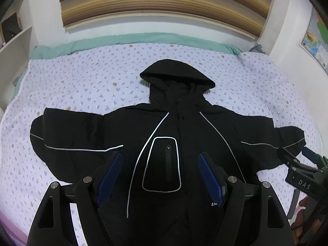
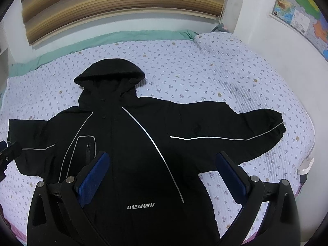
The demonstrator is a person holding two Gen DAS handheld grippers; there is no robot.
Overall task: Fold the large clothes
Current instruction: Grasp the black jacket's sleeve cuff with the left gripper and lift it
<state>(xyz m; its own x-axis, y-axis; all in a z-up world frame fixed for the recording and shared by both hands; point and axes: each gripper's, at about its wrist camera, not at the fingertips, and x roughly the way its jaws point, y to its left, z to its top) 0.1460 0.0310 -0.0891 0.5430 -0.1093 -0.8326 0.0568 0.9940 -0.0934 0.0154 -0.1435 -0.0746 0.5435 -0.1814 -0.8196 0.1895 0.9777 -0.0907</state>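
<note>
A black hooded jacket (image 1: 184,135) with thin reflective stripes lies flat and face up on the bed, both sleeves spread out sideways, hood pointing to the far wall. In the right wrist view the same jacket (image 2: 133,143) shows white lettering near its hem. My left gripper (image 1: 160,155) hovers open over the chest pocket, nothing between its blue pads. My right gripper (image 2: 162,157) is open above the lower front of the jacket, also empty. The right gripper's body (image 1: 303,170) shows at the right sleeve's cuff in the left wrist view.
The bed has a pale floral quilt (image 1: 82,78) with a green blanket (image 1: 123,41) along the far edge. A wooden blind (image 1: 164,6) hangs on the wall behind. A map (image 2: 303,14) is on the right wall, shelves (image 1: 12,41) on the left.
</note>
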